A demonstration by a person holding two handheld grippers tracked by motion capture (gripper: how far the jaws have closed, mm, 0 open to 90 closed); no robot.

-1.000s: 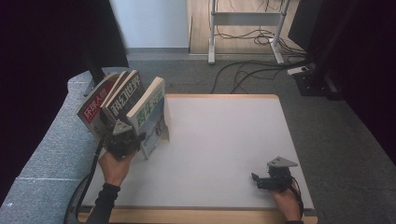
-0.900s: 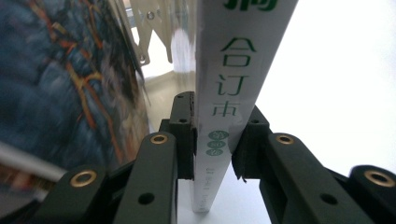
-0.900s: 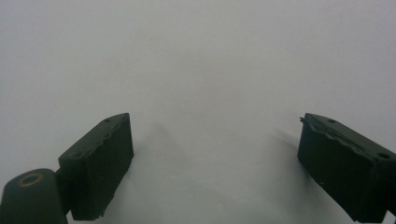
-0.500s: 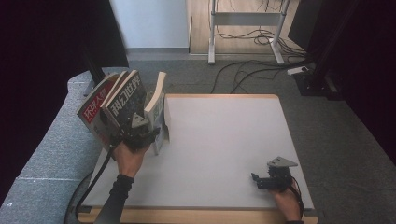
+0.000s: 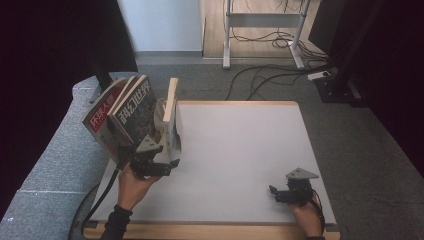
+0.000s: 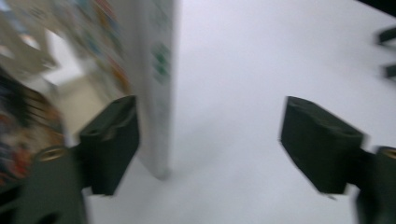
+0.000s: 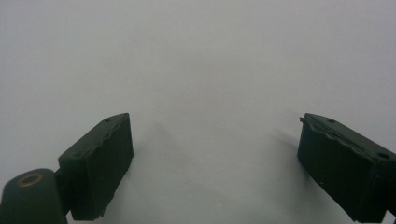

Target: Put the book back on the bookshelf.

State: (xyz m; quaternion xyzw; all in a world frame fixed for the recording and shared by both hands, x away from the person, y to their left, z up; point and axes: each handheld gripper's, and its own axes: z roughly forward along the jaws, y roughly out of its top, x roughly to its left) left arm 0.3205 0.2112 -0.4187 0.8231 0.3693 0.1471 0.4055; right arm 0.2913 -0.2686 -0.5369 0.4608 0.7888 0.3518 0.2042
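Note:
Three books stand at the left side of the white table (image 5: 240, 150). A red-covered one (image 5: 100, 117) and a dark-covered one (image 5: 135, 107) lean back to the left. The third book (image 5: 172, 107) stands almost upright, edge-on. My left gripper (image 5: 165, 161) is at its foot. In the left gripper view this book (image 6: 156, 84) rises just inside the left jaw, far from the other jaw. The left gripper (image 6: 210, 144) has just been opening and no longer presses the book. My right gripper (image 5: 274, 192) rests near the table's front right, open (image 7: 215, 158) over bare table.
A grey upholstered ledge (image 5: 50, 165) borders the table's left side, behind the leaning books. Beyond the far edge are metal stand legs (image 5: 227, 35), floor cables (image 5: 260, 80) and a power strip (image 5: 320, 76). The wooden front edge (image 5: 210, 232) runs between the forearms.
The rightmost book has swung from leaning left to nearly upright. The left gripper has moved right along the table and opened off the book. The right gripper has stayed put.

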